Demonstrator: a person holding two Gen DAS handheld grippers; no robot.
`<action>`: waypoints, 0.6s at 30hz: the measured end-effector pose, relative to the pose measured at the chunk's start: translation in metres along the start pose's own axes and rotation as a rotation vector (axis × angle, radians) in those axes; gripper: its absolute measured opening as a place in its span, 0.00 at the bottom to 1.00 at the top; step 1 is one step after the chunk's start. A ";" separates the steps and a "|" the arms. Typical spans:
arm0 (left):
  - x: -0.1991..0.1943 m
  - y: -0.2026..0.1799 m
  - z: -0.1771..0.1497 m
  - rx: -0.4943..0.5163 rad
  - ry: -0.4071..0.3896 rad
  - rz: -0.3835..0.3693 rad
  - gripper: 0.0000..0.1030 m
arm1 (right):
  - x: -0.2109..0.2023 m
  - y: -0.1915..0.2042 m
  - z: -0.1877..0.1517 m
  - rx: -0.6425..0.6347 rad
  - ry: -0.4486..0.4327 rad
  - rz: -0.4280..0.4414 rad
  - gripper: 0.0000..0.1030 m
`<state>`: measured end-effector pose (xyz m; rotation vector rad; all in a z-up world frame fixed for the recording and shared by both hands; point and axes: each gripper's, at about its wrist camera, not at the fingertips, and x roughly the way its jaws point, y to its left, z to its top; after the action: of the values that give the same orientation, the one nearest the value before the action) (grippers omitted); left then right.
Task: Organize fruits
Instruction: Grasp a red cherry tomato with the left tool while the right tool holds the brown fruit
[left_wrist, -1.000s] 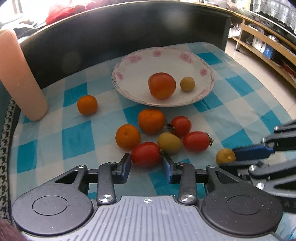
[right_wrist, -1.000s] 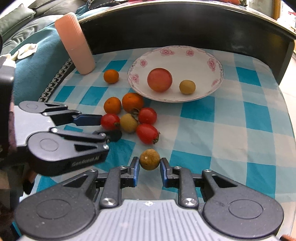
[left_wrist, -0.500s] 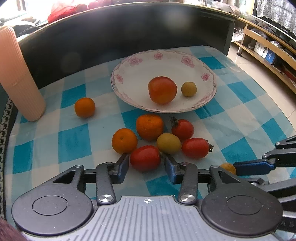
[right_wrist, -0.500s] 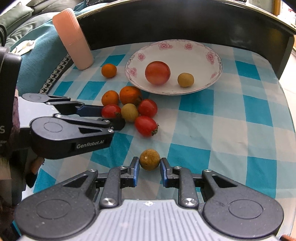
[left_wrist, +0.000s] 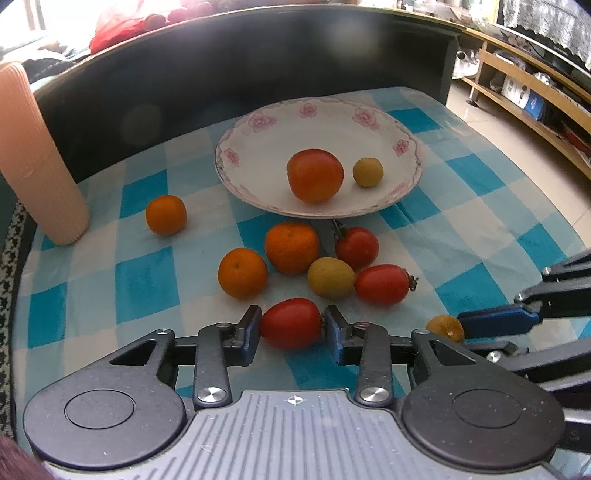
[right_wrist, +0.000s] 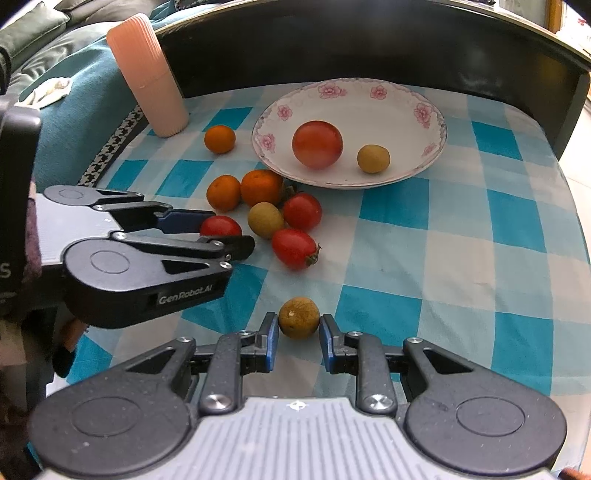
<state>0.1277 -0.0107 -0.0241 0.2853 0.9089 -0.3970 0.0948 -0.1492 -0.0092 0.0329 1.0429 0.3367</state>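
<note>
A red cherry tomato (left_wrist: 291, 323) lies on the checked cloth between the fingers of my left gripper (left_wrist: 293, 325), whose jaws are closing with both pads against it. My right gripper (right_wrist: 298, 328) is shut on a brown longan (right_wrist: 298, 317) near the front of the table. The flowered white plate (left_wrist: 258, 122) at the back holds a large tomato (left_wrist: 314, 175) and a small yellowish longan (left_wrist: 367, 171). Loose in front of the plate are three oranges, one off to the left (left_wrist: 165, 215), two more tomatoes (left_wrist: 382, 284) and a green-yellow longan (left_wrist: 330, 282).
A pink ribbed cup (left_wrist: 33, 158) stands at the back left. A black raised wall (left_wrist: 258, 74) runs behind the table. The cloth's right edge drops to a tiled floor with a wooden shelf (left_wrist: 535, 92) beyond it. The two grippers sit side by side, close together.
The left jaws widened a little around the red tomato, then closed onto it again. The right gripper stays shut on the brown longan. Neither hand has shifted noticeably.
</note>
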 end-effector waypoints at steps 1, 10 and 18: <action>-0.001 0.000 -0.001 0.006 0.004 -0.003 0.43 | 0.001 0.001 0.000 -0.006 0.002 -0.003 0.38; -0.017 -0.001 -0.021 0.051 0.042 0.000 0.43 | 0.002 0.005 0.000 -0.035 0.001 -0.023 0.38; -0.019 -0.003 -0.025 0.074 0.037 0.008 0.44 | 0.007 0.012 0.001 -0.073 0.001 -0.059 0.39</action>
<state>0.0983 0.0012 -0.0235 0.3646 0.9298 -0.4202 0.0959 -0.1355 -0.0121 -0.0635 1.0297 0.3207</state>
